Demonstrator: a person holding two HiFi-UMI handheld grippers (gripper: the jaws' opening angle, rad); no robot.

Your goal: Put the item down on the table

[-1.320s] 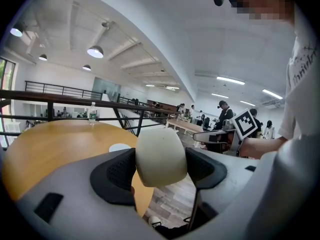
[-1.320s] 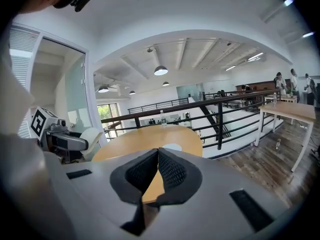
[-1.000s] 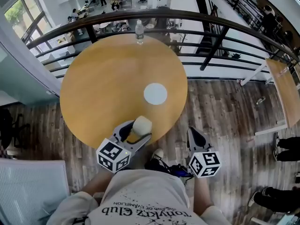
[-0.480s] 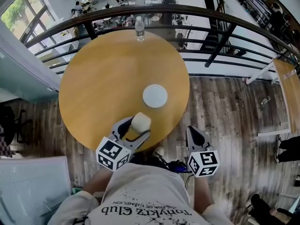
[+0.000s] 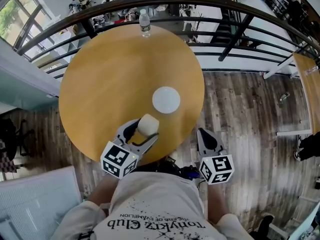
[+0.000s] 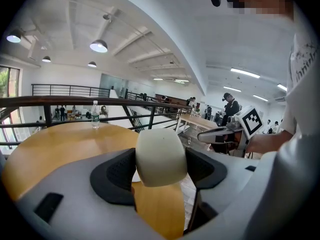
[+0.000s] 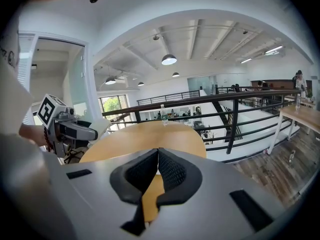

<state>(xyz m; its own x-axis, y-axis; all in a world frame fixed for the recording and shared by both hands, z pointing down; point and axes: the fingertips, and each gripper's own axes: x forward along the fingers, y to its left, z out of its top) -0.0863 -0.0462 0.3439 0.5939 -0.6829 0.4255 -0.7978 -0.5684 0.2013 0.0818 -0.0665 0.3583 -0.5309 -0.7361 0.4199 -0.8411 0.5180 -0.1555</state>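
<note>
Head view: left gripper (image 5: 139,133) is clamped on a cream item (image 5: 148,124) above the near edge of the round table (image 5: 100,84). Plate (image 5: 166,99) lies just beyond, bottle (image 5: 144,24) at the far edge. Right gripper (image 5: 206,138) is off the table, over the floor.

Left gripper view: both pads press the item (image 6: 161,156); contact with the table cannot be determined.

Right gripper view: jaws together, nothing between.

Smooth matt wooden table (image 5: 100,84), smooth cream item (image 5: 148,125), dark metal railing (image 7: 232,124), wood-plank floor (image 5: 240,114).
</note>
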